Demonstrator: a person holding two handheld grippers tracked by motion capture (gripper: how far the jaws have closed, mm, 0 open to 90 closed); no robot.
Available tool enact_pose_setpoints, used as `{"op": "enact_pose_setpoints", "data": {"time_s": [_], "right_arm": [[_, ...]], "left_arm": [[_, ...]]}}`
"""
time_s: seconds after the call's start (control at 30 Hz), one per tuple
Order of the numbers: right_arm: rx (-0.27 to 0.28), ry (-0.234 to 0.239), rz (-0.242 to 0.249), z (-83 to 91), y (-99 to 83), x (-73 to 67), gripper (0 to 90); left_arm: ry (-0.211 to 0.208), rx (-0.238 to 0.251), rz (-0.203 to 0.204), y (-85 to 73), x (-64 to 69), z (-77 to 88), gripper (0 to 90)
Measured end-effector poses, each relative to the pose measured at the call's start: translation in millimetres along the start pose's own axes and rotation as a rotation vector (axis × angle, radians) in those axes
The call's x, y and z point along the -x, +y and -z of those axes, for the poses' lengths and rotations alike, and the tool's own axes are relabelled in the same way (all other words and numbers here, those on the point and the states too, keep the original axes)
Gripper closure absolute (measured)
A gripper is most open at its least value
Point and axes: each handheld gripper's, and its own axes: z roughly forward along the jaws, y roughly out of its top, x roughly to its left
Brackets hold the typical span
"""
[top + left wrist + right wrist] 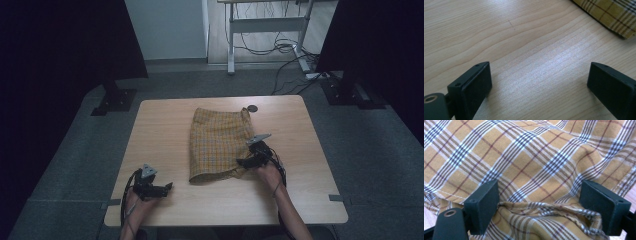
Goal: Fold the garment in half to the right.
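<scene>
As it lies flat, plaid cloth (217,142), lengthwise front-to-back, table (160,130).

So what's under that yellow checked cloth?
The cloth lies flat on the wooden table, which shows bare all round it. A small dark disc sits just past its far corner. Whatever is beneath or between its folded layers is covered.

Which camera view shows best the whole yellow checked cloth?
The high view: the whole cloth lies on the table. The right gripper view shows its weave and a bunched hem; the left gripper view, one corner.
</scene>
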Motion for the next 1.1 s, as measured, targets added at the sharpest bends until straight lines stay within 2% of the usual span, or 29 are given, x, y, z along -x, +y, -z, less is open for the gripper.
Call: {"op": "enact_pose_setpoints", "data": {"time_s": [0.33,0.43,0.7,1.1], "right_arm": [[0.031,-0.007,-0.004,4.5,-1.1,-1.9,12.9],[0.056,-0.014,-0.01,10.3,-1.3,-3.7,11.4],[0.08,-0.012,-0.005,21.1,-3.5,-7.4,10.7],[0.099,-0.023,0.015,38.9,-11.5,-14.5,10.3]], "left_arm": [[0.0,-0.001,-0.001,0.0,0.0,0.1,5.8],[0.0,-0.001,-0.001,0.0,0.0,0.1,5.8],[0.0,-0.001,-0.001,0.0,0.0,0.1,5.7],[0.002,-0.001,0.001,0.1,0.2,0.0,5.7]]}}
